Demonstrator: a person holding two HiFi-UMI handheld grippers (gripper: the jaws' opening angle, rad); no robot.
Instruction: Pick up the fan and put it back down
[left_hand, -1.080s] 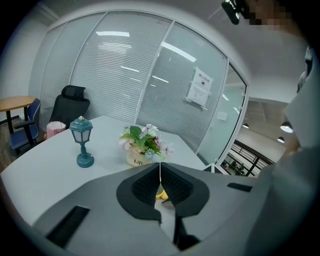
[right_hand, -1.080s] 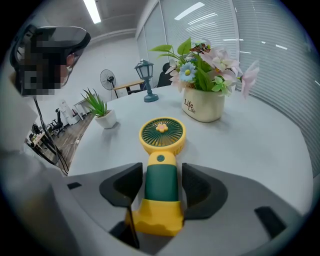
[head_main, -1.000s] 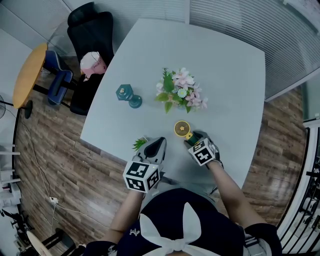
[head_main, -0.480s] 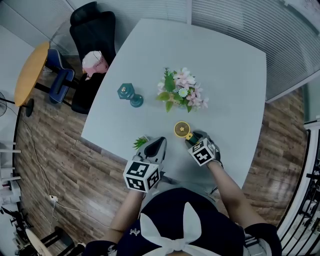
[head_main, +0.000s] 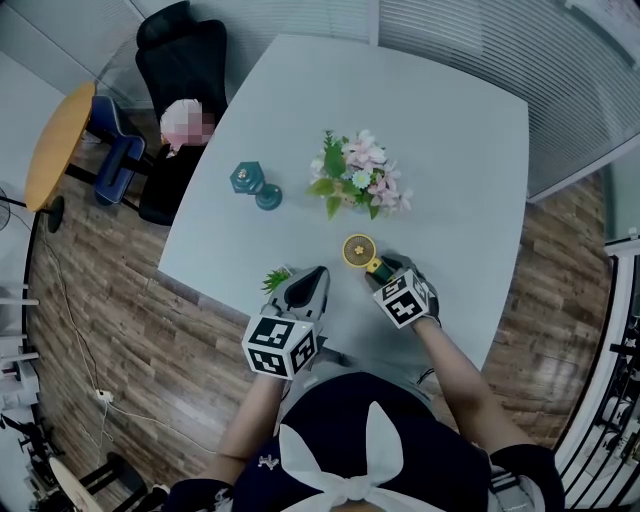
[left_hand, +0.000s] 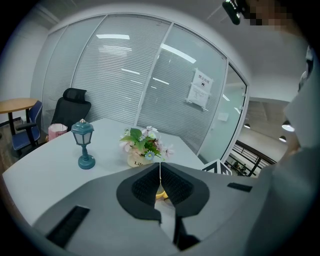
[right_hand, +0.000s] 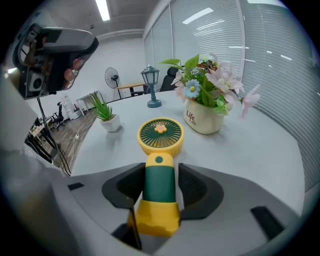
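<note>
Fan (right_hand: 160, 137), yellow head and green handle, near the edge of the counter (head_main: 450, 150) closest to you. Its handle runs back between the pads of your right claw (right_hand: 160, 184), which pinches the green part from both sides, with the yellow base nearest the camera. Whether the head rests on the counter or rides just above it cannot be told. Your left claw (left_hand: 160, 181) sits left of the fan and apart from it, pads pressed together with nothing between them. Just beyond the fan stands a cream pot of pink flowers (head_main: 358, 185). Further left is a teal lantern lamp (head_main: 250, 185). A small potted plant (head_main: 275, 280) stands at the counter's edge just beside your left claw. A black office chair (head_main: 180, 60) stands off the far left corner.
</note>
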